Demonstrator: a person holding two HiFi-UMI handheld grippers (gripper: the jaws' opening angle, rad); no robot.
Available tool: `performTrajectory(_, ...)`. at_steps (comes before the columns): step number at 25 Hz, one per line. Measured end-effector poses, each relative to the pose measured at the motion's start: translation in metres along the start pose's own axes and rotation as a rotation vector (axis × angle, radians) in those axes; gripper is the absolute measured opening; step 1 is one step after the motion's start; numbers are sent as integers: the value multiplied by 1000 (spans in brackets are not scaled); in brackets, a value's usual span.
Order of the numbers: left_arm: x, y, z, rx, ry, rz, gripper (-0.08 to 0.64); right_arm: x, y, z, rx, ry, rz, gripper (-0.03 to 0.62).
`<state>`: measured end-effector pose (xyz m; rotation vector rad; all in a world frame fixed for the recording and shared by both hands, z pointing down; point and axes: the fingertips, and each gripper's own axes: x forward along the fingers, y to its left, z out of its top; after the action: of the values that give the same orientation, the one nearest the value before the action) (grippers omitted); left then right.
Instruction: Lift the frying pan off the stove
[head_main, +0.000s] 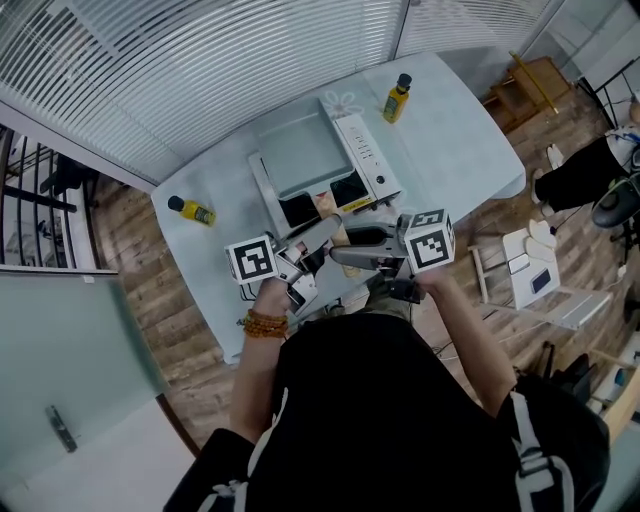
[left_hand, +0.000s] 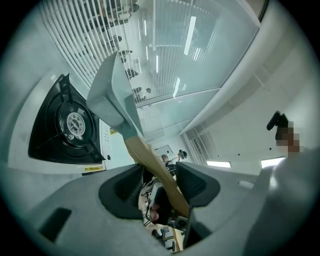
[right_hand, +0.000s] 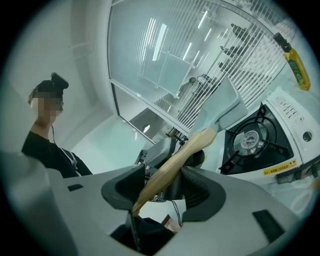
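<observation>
The frying pan (head_main: 300, 150) is pale grey and square, and it hangs off the white gas stove (head_main: 365, 150). In both gripper views the black burner (left_hand: 70, 122) (right_hand: 252, 140) lies bare. The pan's wooden handle (left_hand: 150, 160) runs between the jaws of my left gripper (left_hand: 160, 180), with the grey pan body (left_hand: 112, 90) rising beyond. The same handle (right_hand: 180, 155) also crosses the jaws of my right gripper (right_hand: 164, 182). In the head view the left gripper (head_main: 315, 235) and right gripper (head_main: 345, 255) meet at the stove's near edge, each shut on the handle.
The stove stands on a pale table (head_main: 450, 140). One yellow bottle (head_main: 397, 97) stands behind the stove, and another (head_main: 192, 211) lies at the table's left end. A white chair (head_main: 535, 270) and a seated person are to the right. A slatted wall runs behind the table.
</observation>
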<state>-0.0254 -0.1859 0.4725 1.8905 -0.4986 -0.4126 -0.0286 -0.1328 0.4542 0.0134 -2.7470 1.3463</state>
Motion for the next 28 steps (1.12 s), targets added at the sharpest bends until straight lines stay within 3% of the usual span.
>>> performTrajectory(7, 1, -24, 8, 30, -8, -39, 209, 0, 16, 11, -59, 8, 2, 207)
performTrajectory(28, 1, -47, 4, 53, 6, -76, 212, -3, 37, 13, -86, -11, -11, 210)
